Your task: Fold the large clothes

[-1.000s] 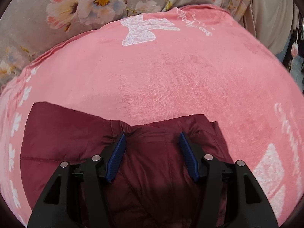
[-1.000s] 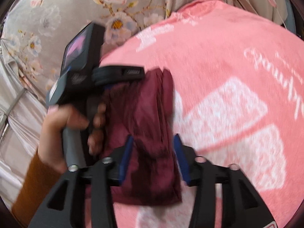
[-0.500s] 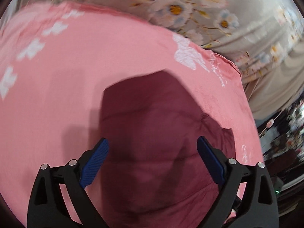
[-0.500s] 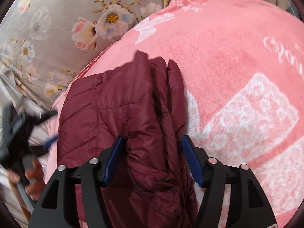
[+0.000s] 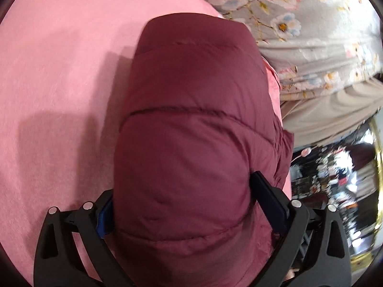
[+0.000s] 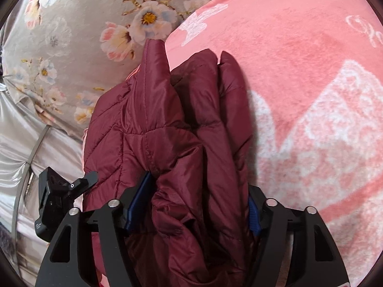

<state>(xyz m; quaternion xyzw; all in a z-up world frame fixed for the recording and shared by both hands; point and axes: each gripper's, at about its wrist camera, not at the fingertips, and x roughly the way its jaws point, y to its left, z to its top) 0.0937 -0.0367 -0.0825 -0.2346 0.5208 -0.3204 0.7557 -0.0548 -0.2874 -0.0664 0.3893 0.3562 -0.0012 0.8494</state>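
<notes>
The maroon quilted puffer jacket (image 6: pixel 191 157) lies bunched on the pink plush blanket (image 6: pixel 299 71), filling both claws. Your right gripper (image 6: pixel 191 210) is clamped on its gathered folds, apparently to control bulk; your left gripper (image 5: pixel 189 212) straddles a puffy section, jaws wide, grasp undeterminable. Beyond lies grey floral bedding (image 6: pixel 71 35).

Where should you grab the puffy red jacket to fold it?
Probably the bunched edge nearest the right gripper, coming in low across the pink blanket. The puffy jacket is thick and slippery there, so a stacked fold fills the fingers better than one smooth panel.
</notes>
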